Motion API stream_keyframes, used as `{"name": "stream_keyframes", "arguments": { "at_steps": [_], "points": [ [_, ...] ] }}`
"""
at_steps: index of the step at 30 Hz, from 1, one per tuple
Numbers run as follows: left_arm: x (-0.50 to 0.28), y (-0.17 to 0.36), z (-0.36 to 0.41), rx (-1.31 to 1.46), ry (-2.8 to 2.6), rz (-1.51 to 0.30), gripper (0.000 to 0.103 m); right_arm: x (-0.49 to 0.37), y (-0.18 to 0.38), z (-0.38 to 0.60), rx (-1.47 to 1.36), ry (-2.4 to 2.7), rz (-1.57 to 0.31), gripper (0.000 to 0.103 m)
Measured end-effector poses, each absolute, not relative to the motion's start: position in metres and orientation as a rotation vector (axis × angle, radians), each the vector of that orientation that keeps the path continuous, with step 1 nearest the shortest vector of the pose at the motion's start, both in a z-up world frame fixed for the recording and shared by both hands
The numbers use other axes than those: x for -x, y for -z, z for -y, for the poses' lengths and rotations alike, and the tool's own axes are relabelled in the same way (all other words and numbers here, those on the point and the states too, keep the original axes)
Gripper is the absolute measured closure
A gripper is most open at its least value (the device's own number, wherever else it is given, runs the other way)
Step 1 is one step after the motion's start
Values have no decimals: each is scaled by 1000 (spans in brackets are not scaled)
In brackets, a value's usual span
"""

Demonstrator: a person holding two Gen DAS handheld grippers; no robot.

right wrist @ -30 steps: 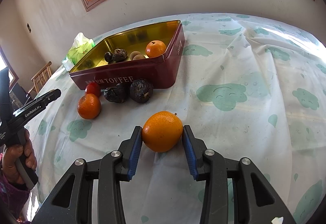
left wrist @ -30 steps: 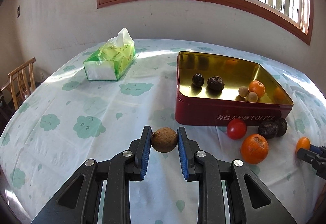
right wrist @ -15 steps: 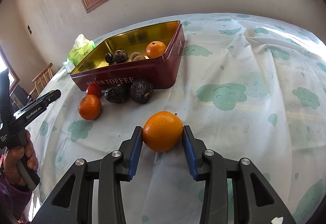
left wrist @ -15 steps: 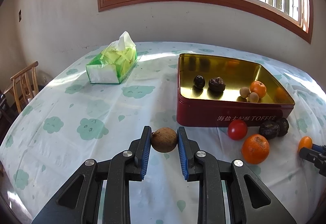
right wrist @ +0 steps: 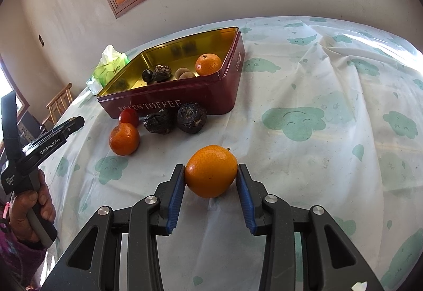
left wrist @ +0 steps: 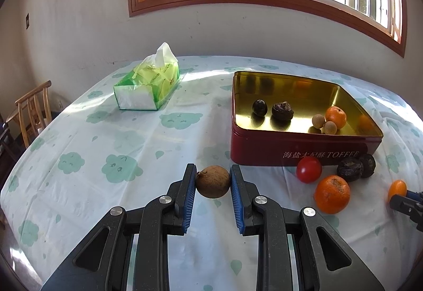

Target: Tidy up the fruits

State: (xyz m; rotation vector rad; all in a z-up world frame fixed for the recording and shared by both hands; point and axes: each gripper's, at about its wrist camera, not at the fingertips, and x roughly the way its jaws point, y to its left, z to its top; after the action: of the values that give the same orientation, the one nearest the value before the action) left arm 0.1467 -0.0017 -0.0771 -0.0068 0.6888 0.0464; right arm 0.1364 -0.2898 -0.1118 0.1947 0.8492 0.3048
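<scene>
Tablecloth [left wrist: 79, 132]; left claw [left wrist: 213, 182] pinching brown fruit [left wrist: 213, 181], angled down

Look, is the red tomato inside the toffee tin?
No. The red tomato sits on the tablecloth just outside the front wall of the toffee tin.

On the table [left wrist: 79, 132], the tin [left wrist: 304, 151] sits right of the tissue pack [left wrist: 148, 87]; five fruits lie inside it, with a tomato [left wrist: 308, 169], a mandarin [left wrist: 331, 194] and two wrinkled fruits [left wrist: 357, 168] just before its front wall
</scene>
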Motion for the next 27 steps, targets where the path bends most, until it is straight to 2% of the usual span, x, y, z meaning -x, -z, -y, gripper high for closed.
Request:
{"name": "stream_keyframes", "arguments": {
  "at_steps": [15, 27],
  "points": [
    [-146, 76, 2, 2, -48, -687, 76, -125, 72, 266, -185, -399, -770, 67],
    [-147, 61, 10, -24, -45, -643, 76, -123, 60, 263, -192, -424, -746, 67]
  ]
}}
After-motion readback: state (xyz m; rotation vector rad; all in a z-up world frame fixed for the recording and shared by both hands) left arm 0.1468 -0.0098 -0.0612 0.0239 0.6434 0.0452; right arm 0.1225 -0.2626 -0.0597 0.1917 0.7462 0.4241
